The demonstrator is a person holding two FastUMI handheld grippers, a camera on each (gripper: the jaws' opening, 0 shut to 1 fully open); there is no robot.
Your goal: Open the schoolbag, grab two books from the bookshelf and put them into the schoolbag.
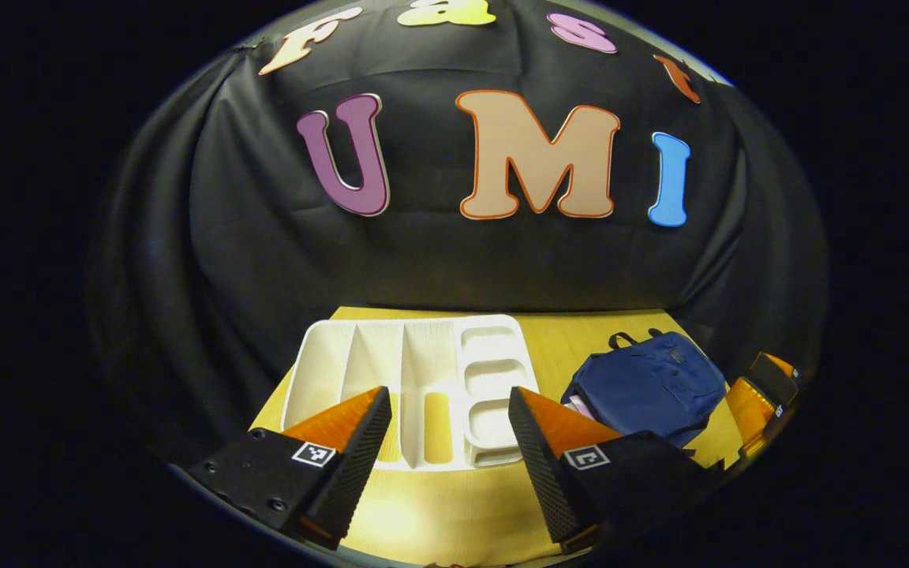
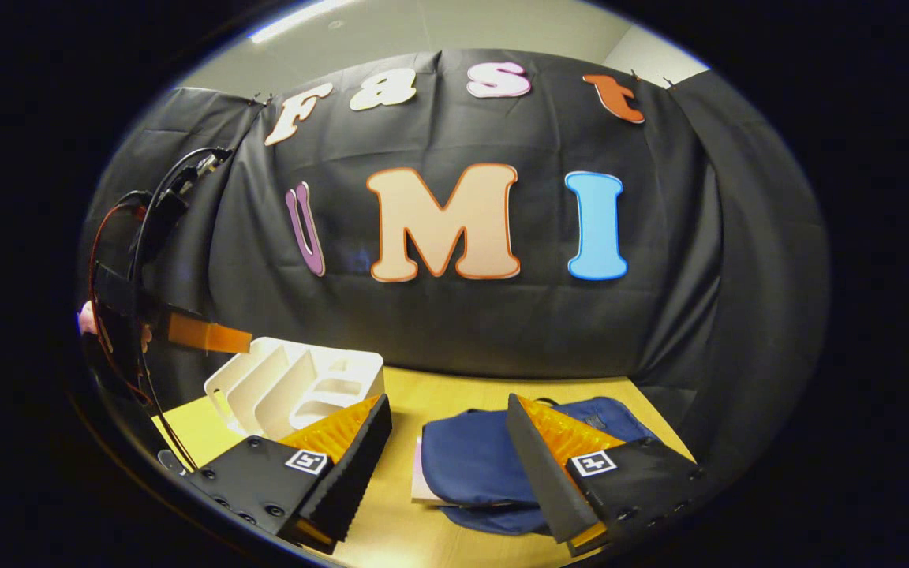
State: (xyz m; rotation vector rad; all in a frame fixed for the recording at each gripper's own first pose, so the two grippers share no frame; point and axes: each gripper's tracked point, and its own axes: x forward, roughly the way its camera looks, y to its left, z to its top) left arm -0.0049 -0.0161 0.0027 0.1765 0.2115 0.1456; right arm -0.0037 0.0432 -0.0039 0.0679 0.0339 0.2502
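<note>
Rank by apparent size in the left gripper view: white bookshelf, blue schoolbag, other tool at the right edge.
1. White bookshelf, largest.
2. Blue schoolbag.
3. Other tool, smallest, though partly cut off at the edge.

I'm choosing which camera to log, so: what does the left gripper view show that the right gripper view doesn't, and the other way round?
Left gripper view: the white bookshelf head-on, its slots facing the camera, and the right gripper at the far right beside the blue schoolbag.
Right gripper view: the left gripper raised near the bookshelf's end, a hand and cables behind it, and ceiling above the cloth.
Both: the yellow table, the bookshelf, the schoolbag lying flat, and both grippers open.
</note>
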